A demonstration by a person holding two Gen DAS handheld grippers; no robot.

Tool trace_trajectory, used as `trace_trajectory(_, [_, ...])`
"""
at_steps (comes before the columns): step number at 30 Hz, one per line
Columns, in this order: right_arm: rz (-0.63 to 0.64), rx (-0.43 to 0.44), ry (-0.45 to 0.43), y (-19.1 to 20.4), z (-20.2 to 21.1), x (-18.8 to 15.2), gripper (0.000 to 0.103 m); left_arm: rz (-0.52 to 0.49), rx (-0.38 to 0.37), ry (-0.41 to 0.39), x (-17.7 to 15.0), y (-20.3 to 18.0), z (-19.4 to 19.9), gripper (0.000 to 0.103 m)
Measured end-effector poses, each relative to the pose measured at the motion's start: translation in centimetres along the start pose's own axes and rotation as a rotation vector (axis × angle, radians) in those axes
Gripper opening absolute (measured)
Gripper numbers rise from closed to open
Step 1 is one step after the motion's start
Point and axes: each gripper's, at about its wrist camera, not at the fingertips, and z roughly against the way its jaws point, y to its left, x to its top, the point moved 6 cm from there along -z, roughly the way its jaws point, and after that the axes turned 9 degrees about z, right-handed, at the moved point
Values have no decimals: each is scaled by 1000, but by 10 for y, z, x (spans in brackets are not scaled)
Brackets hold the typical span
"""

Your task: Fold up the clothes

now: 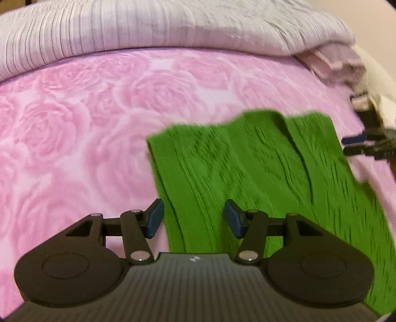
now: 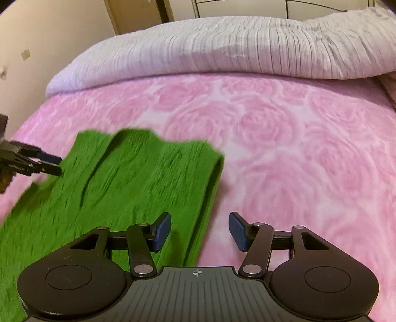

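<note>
A green ribbed garment point(image 1: 247, 161) lies flat on the pink rose-pattern blanket point(image 1: 74, 123), its far edge uneven and a crease running down it. My left gripper point(image 1: 194, 218) hovers open over the garment's left edge, nothing between its blue pads. The right gripper point(image 1: 350, 145) shows at the garment's far right corner. In the right wrist view the garment point(image 2: 123, 173) fills the lower left, its right edge folded over. My right gripper point(image 2: 200, 230) is open above that folded edge, holding nothing. The left gripper point(image 2: 53, 164) shows at the garment's left side.
A pale lilac striped duvet point(image 2: 222, 49) is bunched along the back of the bed, also in the left wrist view point(image 1: 148, 29). A beige wall point(image 2: 49, 37) stands at the left and a metal bed frame point(image 2: 309, 5) behind. Pink blanket point(image 2: 297, 148) stretches to the right.
</note>
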Motion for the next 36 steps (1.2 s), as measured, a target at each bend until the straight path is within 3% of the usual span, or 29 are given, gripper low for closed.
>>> trace_trajectory(5, [-88, 43, -29, -29, -27, 22, 49, 68, -43, -22, 33, 17, -24, 49])
trace_trajectory(9, [-114, 84, -25, -37, -46, 32, 44, 97, -88, -31, 46, 22, -35, 43])
trace_trajectory(11, [-130, 90, -22, -38, -52, 35, 31, 86, -94, -33, 49, 21, -38, 34])
trace_trajectory(13, [-125, 86, -19, -35, -56, 37, 8, 68, -98, -35, 49, 18, -37, 11])
trace_trajectory(18, [-47, 63, -118, -14, -20, 38, 7, 47, -143, -100, 0, 1, 32, 8])
trace_trajectory(23, [6, 76, -270, 22, 64, 24, 7, 25, -186, -167, -51, -18, 104, 8])
trace_trajectory(26, [39, 95, -323, 59, 120, -9, 7, 12, -212, -207, -81, -29, 148, 9])
trace_trajectory(29, [79, 107, -282, 104, 158, -60, 7, 26, -225, -232, -113, -38, 181, 15])
trace_trajectory(31, [127, 98, -149, 136, 169, -102, 9, 86, -210, -221, -134, -40, 185, 22])
trace_trajectory(34, [95, -32, 31, 169, 171, -166, 20, 177, -186, -205, -166, -44, 190, 25])
trace_trajectory(36, [-35, -57, 46, 178, 174, -192, 27, 237, -170, -193, -188, -46, 194, 27])
